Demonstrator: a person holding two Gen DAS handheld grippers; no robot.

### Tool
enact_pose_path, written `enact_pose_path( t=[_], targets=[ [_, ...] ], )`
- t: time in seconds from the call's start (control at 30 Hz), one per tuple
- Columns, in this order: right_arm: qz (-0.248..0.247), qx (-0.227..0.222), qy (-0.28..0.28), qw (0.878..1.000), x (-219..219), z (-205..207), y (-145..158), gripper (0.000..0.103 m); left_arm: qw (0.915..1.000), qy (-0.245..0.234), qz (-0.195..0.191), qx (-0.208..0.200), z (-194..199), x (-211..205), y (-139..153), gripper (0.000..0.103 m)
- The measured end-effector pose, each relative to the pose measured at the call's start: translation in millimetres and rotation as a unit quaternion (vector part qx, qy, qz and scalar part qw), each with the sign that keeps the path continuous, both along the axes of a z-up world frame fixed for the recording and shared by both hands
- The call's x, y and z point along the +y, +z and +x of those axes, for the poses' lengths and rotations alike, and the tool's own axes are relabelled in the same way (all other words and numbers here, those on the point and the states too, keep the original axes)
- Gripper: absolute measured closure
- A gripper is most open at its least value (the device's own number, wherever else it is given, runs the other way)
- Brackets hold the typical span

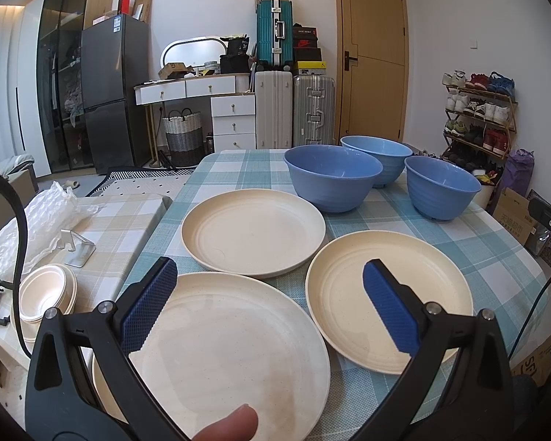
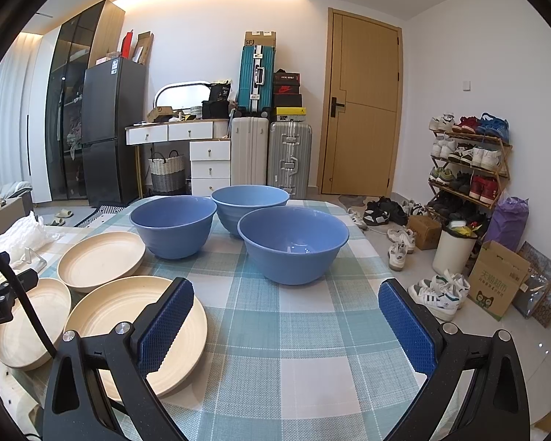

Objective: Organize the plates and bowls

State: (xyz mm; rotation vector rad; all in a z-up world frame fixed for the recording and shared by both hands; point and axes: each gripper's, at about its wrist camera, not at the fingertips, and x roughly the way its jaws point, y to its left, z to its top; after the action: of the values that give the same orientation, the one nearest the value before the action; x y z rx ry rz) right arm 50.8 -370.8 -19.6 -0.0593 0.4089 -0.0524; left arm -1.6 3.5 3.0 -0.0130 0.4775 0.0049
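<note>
The plates (image 1: 253, 231) look like matt cream plastic, faintly speckled, with shallow moulded rings. The bowls (image 2: 293, 244) are smooth blue plastic with a soft sheen, ribbed outside. The tablecloth (image 2: 286, 349) is a woven check, coarse and matt. Each gripper (image 1: 272, 308) has black matt plastic arms, shiny metal pins, and blue rubbery pads (image 2: 167, 325) with a fine knobbly grain. The door (image 2: 363, 106) is wood-look, satin.
</note>
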Motion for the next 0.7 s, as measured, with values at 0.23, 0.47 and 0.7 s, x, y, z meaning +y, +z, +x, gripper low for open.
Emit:
enact_pose_path(
  t=[0.23, 0.47, 0.7],
  targets=[
    [-0.002, 0.000, -0.001, 1.000, 0, 0, 0, 0.000, 1.0000, 0.000, 0.001, 0.000, 0, 0, 0, 0.002],
    [-0.002, -0.001, 0.000, 1.000, 0, 0, 0, 0.000, 1.0000, 0.001, 0.002, 0.000, 0, 0, 0, 0.002],
    [-0.004, 0.002, 0.008, 1.000, 5, 3, -1, 0.000, 0.9999, 0.012, 0.001, -0.002, -3, 24, -2, 0.002]
  ],
)
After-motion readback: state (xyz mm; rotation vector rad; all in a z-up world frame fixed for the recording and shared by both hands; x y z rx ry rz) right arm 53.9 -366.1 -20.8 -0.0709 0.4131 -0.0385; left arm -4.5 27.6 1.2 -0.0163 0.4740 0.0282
